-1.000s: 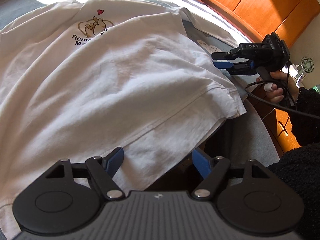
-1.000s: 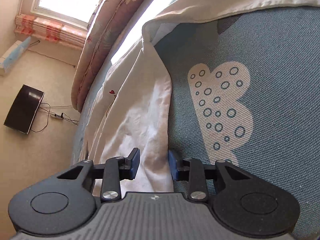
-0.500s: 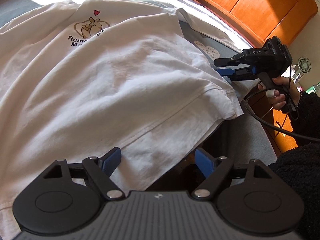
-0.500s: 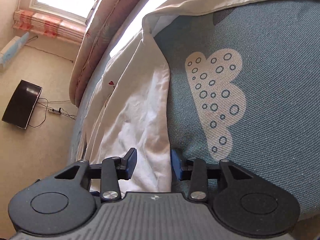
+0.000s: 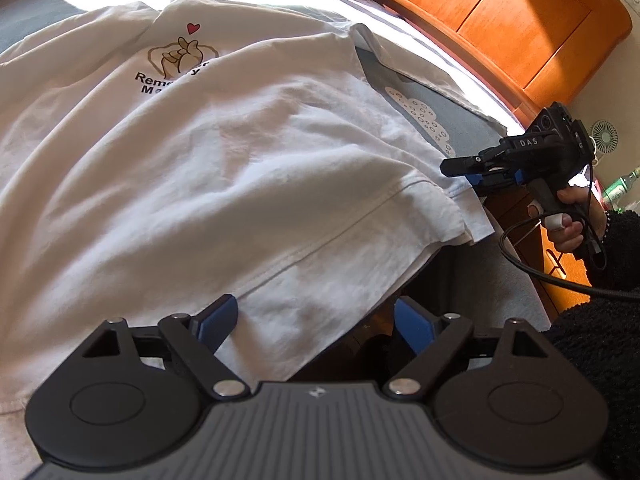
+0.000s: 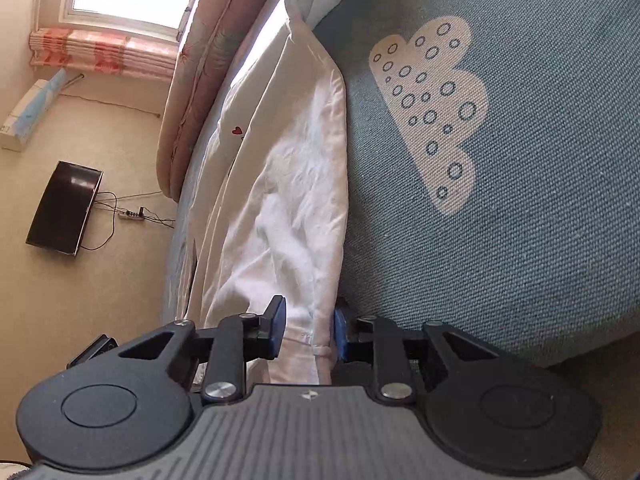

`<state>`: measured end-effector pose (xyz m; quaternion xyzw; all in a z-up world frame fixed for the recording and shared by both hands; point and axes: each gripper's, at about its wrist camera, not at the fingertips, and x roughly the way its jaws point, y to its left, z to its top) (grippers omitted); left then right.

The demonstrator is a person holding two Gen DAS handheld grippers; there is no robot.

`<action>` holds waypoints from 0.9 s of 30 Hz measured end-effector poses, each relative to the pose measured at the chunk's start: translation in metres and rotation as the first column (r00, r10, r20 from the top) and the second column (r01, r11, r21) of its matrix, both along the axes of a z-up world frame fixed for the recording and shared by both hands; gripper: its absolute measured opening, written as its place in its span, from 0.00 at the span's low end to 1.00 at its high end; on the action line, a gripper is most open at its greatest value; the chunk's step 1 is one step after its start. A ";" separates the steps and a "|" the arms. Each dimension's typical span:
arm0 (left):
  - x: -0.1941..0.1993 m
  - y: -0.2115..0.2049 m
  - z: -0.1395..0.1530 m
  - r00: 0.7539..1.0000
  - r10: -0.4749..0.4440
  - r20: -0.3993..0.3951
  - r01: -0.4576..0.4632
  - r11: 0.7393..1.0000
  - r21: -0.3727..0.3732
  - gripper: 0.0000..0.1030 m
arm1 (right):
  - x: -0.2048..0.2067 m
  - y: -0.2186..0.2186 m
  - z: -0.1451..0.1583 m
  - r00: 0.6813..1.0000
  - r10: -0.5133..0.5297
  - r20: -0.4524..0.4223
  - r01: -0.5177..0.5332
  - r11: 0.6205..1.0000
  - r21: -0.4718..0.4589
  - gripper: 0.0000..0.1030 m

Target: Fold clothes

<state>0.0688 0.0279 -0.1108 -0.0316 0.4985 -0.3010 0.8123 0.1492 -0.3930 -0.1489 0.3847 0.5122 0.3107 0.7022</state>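
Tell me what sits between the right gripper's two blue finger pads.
In the right wrist view, the white cotton T-shirt's hemmed edge lies between the open right gripper's pads.

In my left wrist view the t-shirt (image 5: 208, 184) lies on the bed cover (image 5: 436, 92), filling left and centre; the headboard (image 5: 500, 20) sits upper right, the right gripper (image 5: 460, 170) at the shirt's right corner.

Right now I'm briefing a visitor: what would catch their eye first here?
The white T-shirt spread over the blue bedspread, its heart-and-hand print at the far end. Both blue-tipped grippers are open at its near hem: left gripper straddling the edge, right gripper around the corner.
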 end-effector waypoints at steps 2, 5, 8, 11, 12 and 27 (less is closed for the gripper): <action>-0.002 -0.001 0.000 1.000 0.007 0.006 -0.007 1.000 0.001 0.83 | 0.008 0.010 -0.001 1.000 0.019 0.007 -0.019 1.000 -0.017 0.15; -0.003 0.000 -0.001 1.000 0.017 0.009 -0.017 1.000 -0.005 0.83 | 0.011 0.011 -0.009 1.000 0.011 0.000 -0.011 1.000 -0.001 0.01; -0.003 0.001 0.000 1.000 0.030 0.000 -0.030 1.000 -0.007 0.83 | 0.005 0.020 0.005 0.998 0.027 0.059 -0.022 0.996 -0.092 0.02; -0.005 -0.001 0.004 1.000 0.027 0.000 -0.027 1.000 0.016 0.83 | -0.002 0.031 0.026 0.990 0.058 0.125 -0.028 0.974 -0.224 0.05; -0.006 -0.001 0.006 1.000 0.027 0.006 -0.027 1.000 0.016 0.83 | -0.004 0.033 0.034 0.987 0.068 0.146 -0.026 0.962 -0.272 0.05; -0.022 0.024 0.021 0.997 0.068 0.038 -0.071 0.995 0.071 0.83 | -0.014 0.028 0.083 0.952 0.201 0.232 -0.020 0.796 -0.605 0.15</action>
